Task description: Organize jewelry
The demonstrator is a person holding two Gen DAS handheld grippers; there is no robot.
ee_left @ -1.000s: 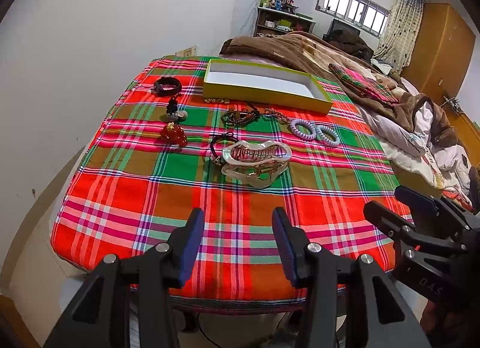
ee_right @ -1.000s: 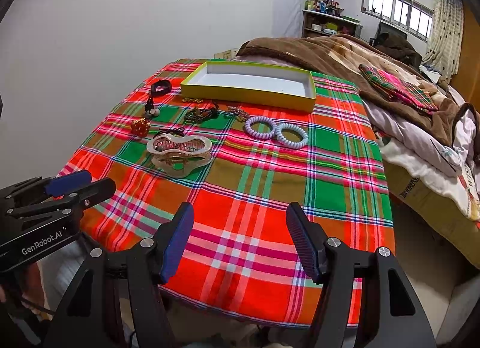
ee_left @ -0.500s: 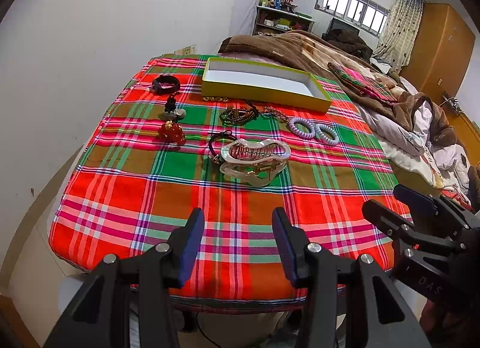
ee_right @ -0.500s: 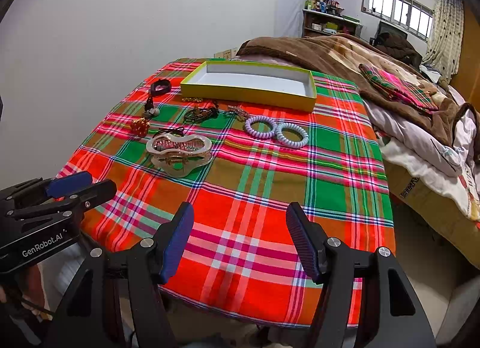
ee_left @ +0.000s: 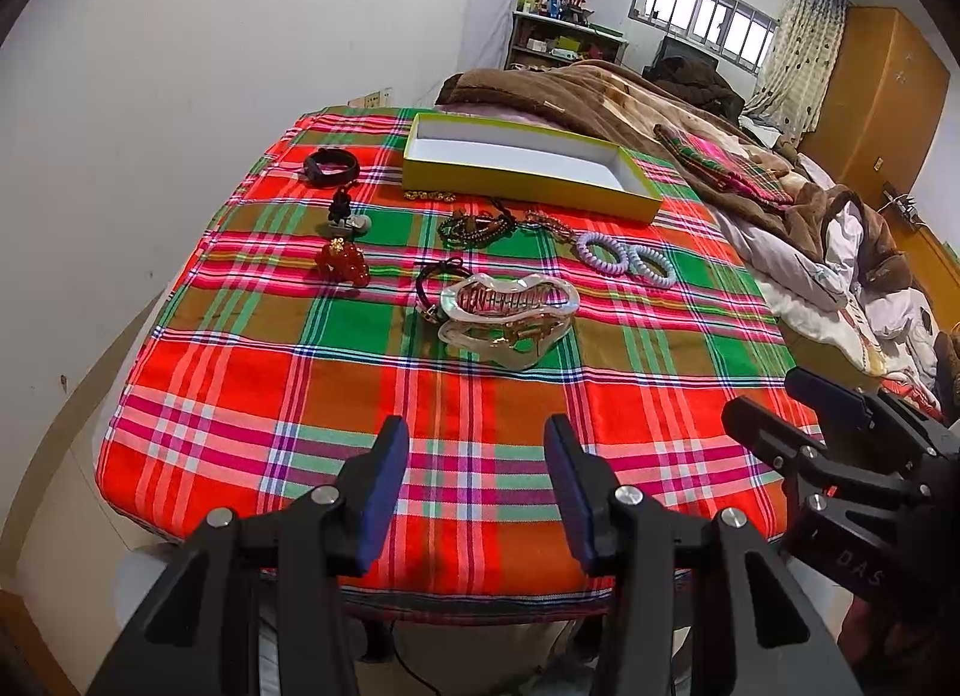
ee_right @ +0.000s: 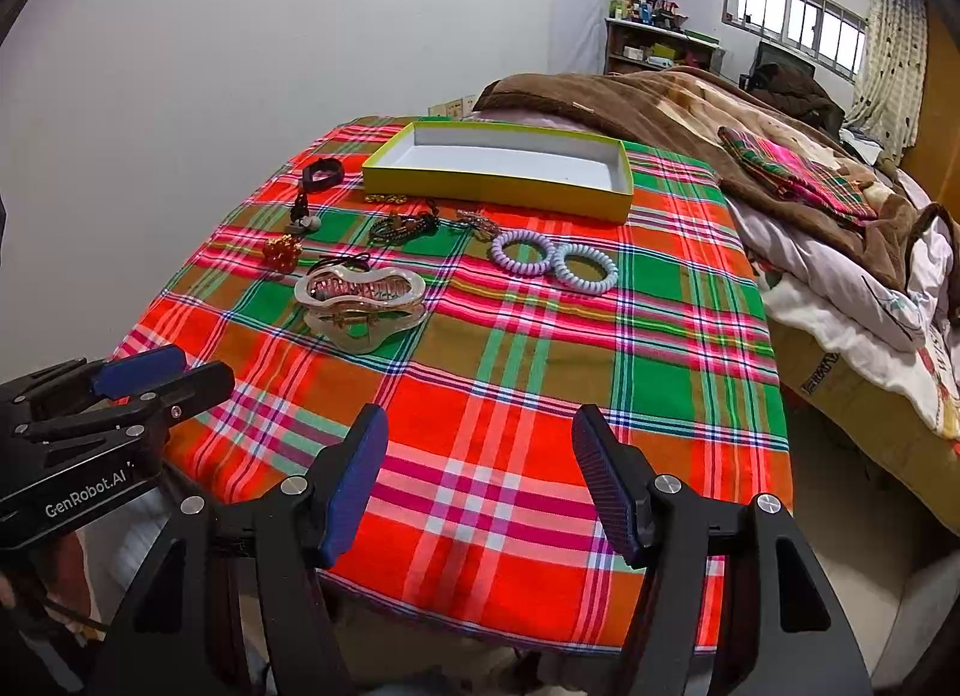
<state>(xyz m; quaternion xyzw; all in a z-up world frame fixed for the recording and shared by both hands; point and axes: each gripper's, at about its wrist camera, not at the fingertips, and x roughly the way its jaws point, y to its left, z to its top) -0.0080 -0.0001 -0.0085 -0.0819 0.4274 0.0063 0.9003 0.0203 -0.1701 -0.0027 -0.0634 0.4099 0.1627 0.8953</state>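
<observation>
Both grippers are hanging out over the near edge of the plaid tablecloth [ee_left: 252,396], nothing in either one. Going left to right: the left gripper [ee_left: 477,483] is sitting with its jaws apart over the near hem, and the right gripper [ee_right: 474,480] is doing the same a bit further over, jaws spread wide too, not touching any of the jewelry.

The jewelry is all lying further back on the cloth. Far left, a black bracelet [ee_left: 331,165] is resting near the back corner, with a small dark pendant [ee_left: 343,211] just in front of it and a red beaded charm [ee_left: 342,266] in front of that. Toward the middle, a big clear hair claw [ee_left: 507,315] is sitting closest to the grippers, with a thin black cord bracelet [ee_left: 435,276] peeking out at its left end. Behind it a dark beaded bracelet [ee_left: 477,228] is lying bunched up, with a little gold chain [ee_left: 429,195] right by the box. To the right, two pale spiral hair ties [ee_right: 552,261] are lying side by side, touching.

The yellow-green box [ee_right: 498,180] is sitting open at the back of the cloth, white inside.
</observation>
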